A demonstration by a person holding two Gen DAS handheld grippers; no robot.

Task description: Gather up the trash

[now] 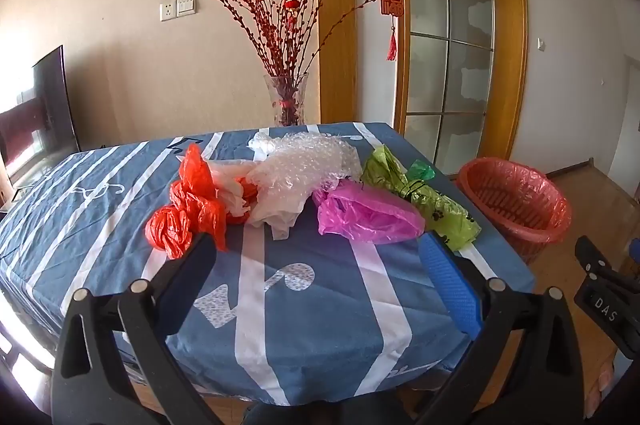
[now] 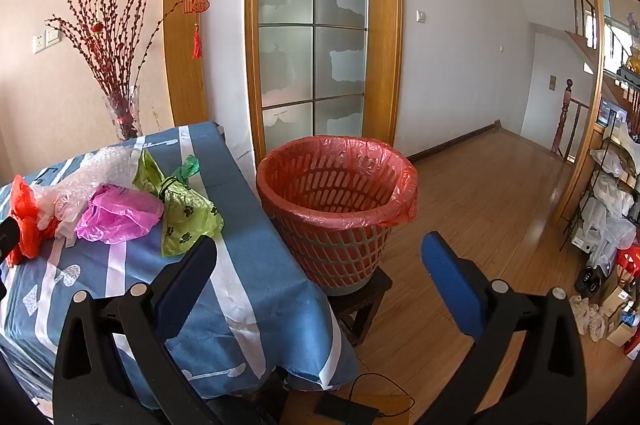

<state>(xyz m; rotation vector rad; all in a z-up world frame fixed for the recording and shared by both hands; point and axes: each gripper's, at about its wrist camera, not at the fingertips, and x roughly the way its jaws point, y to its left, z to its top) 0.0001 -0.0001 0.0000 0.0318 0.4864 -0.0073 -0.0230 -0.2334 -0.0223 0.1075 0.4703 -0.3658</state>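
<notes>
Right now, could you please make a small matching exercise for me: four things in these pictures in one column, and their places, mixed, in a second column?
Things:
1. pink bag
2. red bag
3. basket
4. vase

Places:
A. behind the table's far edge, by the wall
B. on a small dark stool, beside the table
C. left end of the trash row
D. between the bubble wrap and the green paw-print bag

Pairs: 1-D, 2-C, 3-B, 4-A
</notes>
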